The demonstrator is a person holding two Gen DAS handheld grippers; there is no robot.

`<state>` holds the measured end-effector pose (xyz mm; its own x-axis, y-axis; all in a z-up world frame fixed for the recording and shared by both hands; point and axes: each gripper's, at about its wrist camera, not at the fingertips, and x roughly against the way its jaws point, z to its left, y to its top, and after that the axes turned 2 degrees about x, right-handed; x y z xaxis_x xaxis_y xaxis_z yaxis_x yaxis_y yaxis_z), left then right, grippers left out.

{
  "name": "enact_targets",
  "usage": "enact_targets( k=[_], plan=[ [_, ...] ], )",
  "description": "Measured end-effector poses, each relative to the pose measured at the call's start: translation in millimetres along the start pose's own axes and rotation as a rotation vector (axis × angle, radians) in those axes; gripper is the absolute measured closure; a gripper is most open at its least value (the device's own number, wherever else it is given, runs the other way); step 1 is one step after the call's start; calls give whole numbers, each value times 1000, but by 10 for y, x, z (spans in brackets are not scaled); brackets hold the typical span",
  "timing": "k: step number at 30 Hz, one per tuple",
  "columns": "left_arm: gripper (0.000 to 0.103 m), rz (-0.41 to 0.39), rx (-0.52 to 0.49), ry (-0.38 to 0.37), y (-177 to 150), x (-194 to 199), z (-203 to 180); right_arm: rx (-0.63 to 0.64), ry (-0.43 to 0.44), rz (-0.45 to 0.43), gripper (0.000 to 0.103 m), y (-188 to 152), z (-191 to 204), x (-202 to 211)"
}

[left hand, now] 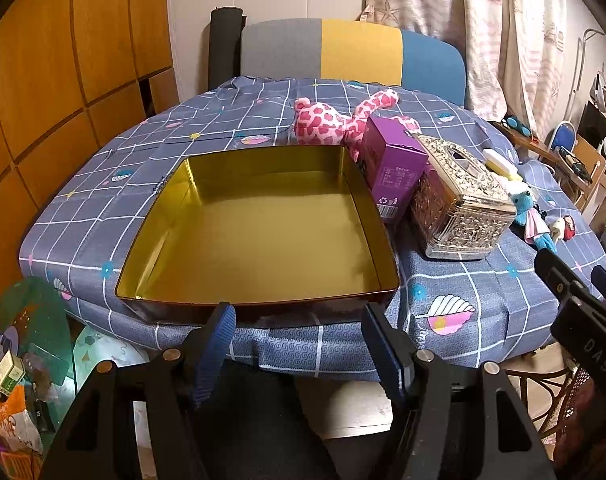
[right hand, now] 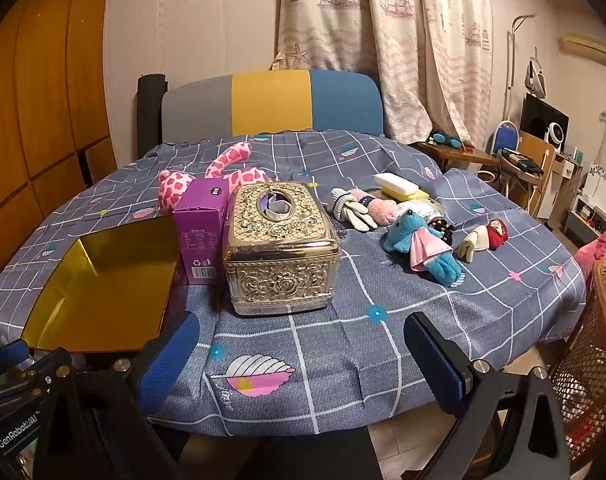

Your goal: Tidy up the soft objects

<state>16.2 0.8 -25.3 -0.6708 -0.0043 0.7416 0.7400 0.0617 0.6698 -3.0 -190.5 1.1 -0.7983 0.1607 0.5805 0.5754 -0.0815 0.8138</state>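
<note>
Table point(right hand: 383, 344) under a blue-grey checked cloth printed with shells and small flowers; a chair point(right hand: 271, 100) with a grey, yellow and blue back stands at its far side. Tin tray point(left hand: 259, 216), shallow, gold inside, nothing in it, at the near left edge of the table. Purple carton point(right hand: 201, 224), upright, just beside the tray's far right corner. Ornate silver-gold tissue box point(right hand: 281, 248), touching or nearly touching the carton on its right, paper showing in the oval top slot. Pink spotted plush toy point(left hand: 331, 120), lying behind the carton, one long limb raised toward the chair. Soft items grouped on the right half of the table, well apart from the tray: blue plush toy in a pink dress point(right hand: 419, 244), lying on its back; white knitted glove with a pink fluffy piece point(right hand: 363, 208) just behind it; yellow-and-white sponge point(right hand: 397, 186) farther back; a small red-and-cream piece point(right hand: 483, 236) to the right, too small to identify. Left gripper point(left hand: 299, 352): blue-padded fingers spread apart, nothing between them, held off the near table edge facing the tray. Right gripper point(right hand: 303, 360): fingers spread wide, nothing between them, over the near edge of the cloth in front of the tissue box. Patterned curtain point(right hand: 383, 40) behind the chair.
</note>
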Motion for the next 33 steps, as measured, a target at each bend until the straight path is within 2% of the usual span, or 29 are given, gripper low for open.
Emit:
enact_targets(
  k=[11,17,19,21,23,24,25,27,29,33],
  plan=[
    [37,0,-12,-5,8,0,-30,0,0,-3,0,18,-12,1],
    [37,31,-13,-43,37,-81,-49,-31,9,-6,0,63,-106,-26],
    [37,70,-21,-95,59,-148,-78,-42,19,-18,0,102,-183,-50],
    [37,109,-21,-216,80,-223,-100,-37,22,-15,0,145,-250,-108],
    [37,141,9,-342,103,-286,-114,-20,71,1,0,174,-334,-231],
    [37,153,18,-381,118,-313,-138,-26,95,45,0,172,-403,-336],
    [37,161,12,-403,143,-334,-191,-55,91,129,0,156,-509,-480],
    [37,167,-52,-422,209,-345,-375,-97,82,236,0,97,-682,-670],
    [37,177,-105,-475,290,-339,-535,-140,32,314,0,36,-914,-835],
    [36,205,-134,-631,508,-348,-894,-235,-66,331,0,20,-1358,-901]
  ],
)
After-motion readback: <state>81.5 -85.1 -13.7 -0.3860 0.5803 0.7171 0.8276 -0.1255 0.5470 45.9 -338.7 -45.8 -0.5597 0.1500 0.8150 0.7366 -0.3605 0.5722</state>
